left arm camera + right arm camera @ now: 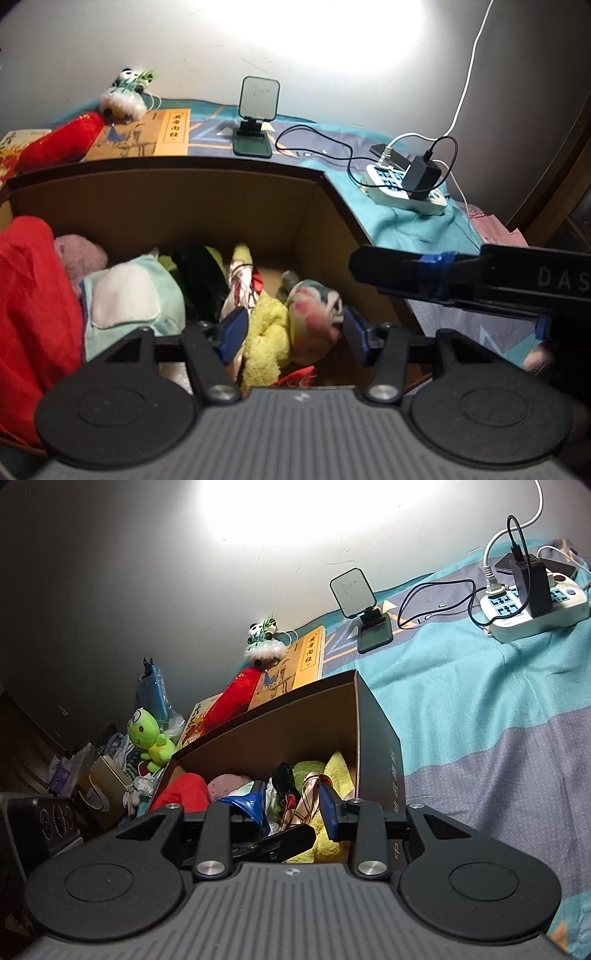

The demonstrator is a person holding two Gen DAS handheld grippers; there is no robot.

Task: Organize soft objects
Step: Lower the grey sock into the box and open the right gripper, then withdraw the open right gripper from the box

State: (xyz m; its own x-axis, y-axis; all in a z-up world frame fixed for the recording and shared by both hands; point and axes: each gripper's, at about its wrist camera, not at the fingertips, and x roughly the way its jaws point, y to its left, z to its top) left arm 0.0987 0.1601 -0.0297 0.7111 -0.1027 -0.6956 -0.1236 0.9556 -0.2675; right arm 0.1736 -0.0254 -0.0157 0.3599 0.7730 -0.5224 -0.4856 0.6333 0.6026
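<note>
A brown cardboard box (207, 206) on the bed holds several soft toys: a red one (33, 302), a mint and white one (129, 295), a yellow plush (266, 332) and a pink-green plush (312, 314). My left gripper (291, 332) is open above the yellow and pink-green toys, its jaws on either side of them. My right gripper (295, 805) is open over the box (280, 731) and empty; one of its fingers (406, 271) reaches in from the right in the left wrist view. A red plush (232, 698), a panda toy (264, 642) and a green frog (151, 738) lie outside the box.
A book (147, 136) and a phone stand (255, 118) lie behind the box on the teal bedcover (461, 701). A power strip (532, 605) with a charger and cables sits at the right. Clutter and a tin (99, 782) stand left of the box.
</note>
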